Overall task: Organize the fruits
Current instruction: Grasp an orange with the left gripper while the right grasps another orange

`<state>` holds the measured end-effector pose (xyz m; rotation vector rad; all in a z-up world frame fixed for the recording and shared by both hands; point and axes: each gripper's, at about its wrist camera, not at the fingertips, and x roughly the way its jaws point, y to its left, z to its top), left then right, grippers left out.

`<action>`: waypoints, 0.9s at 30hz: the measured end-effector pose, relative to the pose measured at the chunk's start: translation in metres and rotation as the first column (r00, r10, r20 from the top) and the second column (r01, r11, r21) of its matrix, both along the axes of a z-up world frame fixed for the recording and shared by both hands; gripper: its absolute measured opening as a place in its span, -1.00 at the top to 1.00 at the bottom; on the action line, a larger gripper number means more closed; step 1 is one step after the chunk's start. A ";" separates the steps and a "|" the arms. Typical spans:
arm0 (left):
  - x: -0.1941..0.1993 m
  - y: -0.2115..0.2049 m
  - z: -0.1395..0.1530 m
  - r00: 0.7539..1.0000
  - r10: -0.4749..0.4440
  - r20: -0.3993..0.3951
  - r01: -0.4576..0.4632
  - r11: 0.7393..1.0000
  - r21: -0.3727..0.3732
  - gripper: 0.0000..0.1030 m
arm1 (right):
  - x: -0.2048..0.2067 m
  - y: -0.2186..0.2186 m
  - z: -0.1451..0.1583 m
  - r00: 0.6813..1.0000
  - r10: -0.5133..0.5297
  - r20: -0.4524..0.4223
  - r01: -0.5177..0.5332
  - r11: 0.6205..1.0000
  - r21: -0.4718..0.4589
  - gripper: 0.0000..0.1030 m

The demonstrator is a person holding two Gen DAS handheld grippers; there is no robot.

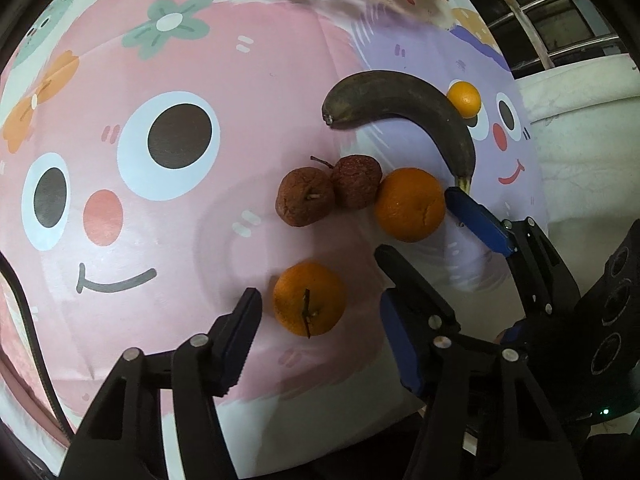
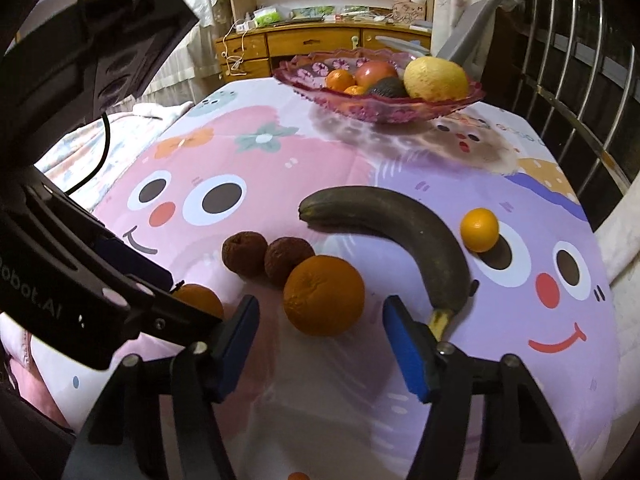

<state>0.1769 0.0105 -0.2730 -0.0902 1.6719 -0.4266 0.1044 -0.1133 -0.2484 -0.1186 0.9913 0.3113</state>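
Just short of the blackened banana [image 2: 404,236], each half-open gripper straddles an orange without touching: left gripper [image 1: 320,312] the stemmed orange [image 1: 309,298], right gripper [image 2: 320,320] the bigger orange [image 2: 324,295]; firm, light, roll-prone, best squeezed across the middle.

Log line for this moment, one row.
left tool: open, straddling stemmed orange | right tool: open, straddling large orange | bowl: holds fruit

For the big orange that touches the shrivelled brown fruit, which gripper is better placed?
Right. The right gripper already straddles the big orange, jaws open. The left gripper frames the stemmed orange instead.
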 end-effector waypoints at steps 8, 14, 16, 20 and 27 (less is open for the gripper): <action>0.002 -0.004 -0.008 1.000 -0.004 -0.027 0.004 1.000 0.018 -0.02 | 0.005 0.002 -0.006 0.999 0.026 -0.021 -0.027 1.000 -0.006 0.02; 0.004 -0.002 -0.013 0.999 -0.004 -0.033 0.006 0.999 0.044 0.22 | 0.007 0.000 -0.006 0.999 0.020 -0.025 -0.021 1.000 -0.007 0.13; 0.004 0.001 -0.014 0.999 0.000 -0.034 0.001 0.999 0.038 0.25 | 0.007 -0.001 -0.007 1.000 0.019 -0.025 -0.019 1.000 -0.007 0.13; 0.001 0.002 -0.014 1.000 -0.003 -0.026 0.004 0.999 0.032 0.27 | 0.009 -0.001 -0.007 1.000 0.010 -0.030 -0.010 1.000 -0.005 0.13; 0.000 0.011 -0.009 1.000 0.004 -0.006 -0.004 0.999 0.038 0.28 | 0.008 -0.001 -0.006 0.999 0.005 -0.044 -0.005 1.000 -0.008 0.13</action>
